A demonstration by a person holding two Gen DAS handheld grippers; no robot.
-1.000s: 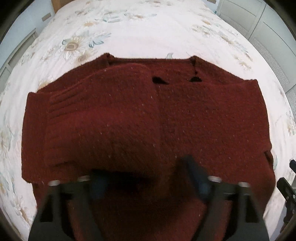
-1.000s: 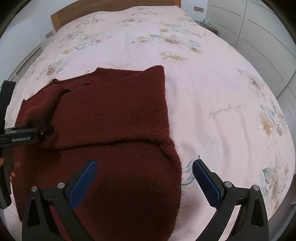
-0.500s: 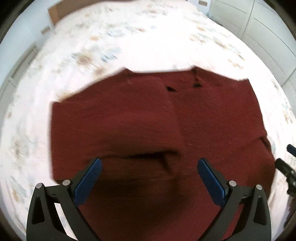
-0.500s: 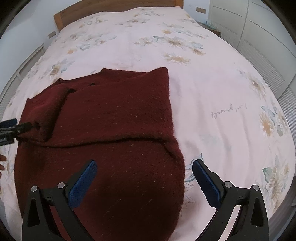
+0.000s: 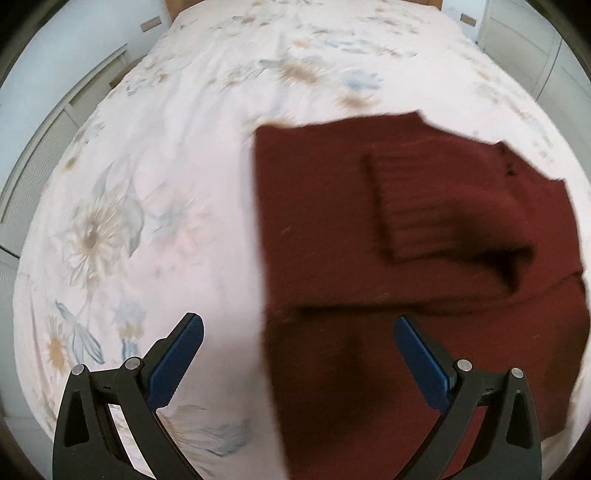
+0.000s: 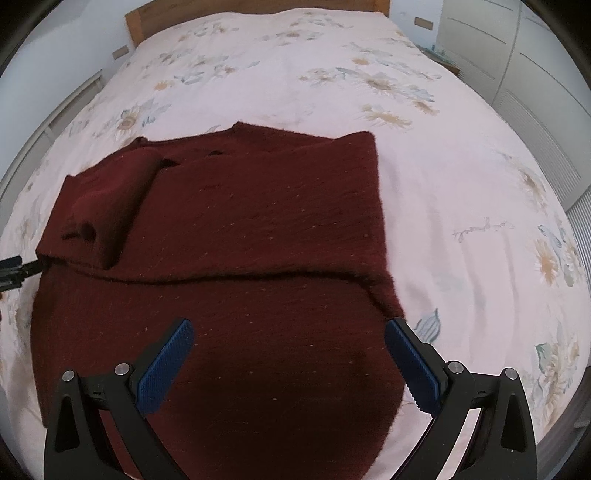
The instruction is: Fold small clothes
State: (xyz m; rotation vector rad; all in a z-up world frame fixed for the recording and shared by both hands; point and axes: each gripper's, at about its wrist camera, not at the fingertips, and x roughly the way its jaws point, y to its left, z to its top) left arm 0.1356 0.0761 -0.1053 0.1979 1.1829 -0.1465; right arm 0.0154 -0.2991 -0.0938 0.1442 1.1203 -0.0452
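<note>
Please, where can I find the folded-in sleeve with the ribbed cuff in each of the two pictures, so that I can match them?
Left wrist view: the ribbed sleeve lies right of centre, on top of the dark red sweater.
Right wrist view: the same sleeve lies at the left, across the sweater's body.
Shared landmark: the wooden headboard at the top edge of both pictures.

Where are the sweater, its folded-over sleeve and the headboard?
sweater (image 6: 258, 229): right wrist view, middle of the body.
sleeve (image 5: 443, 206): left wrist view, ribbed part lying on the body.
headboard (image 6: 140, 22): right wrist view, left wooden corner.
</note>
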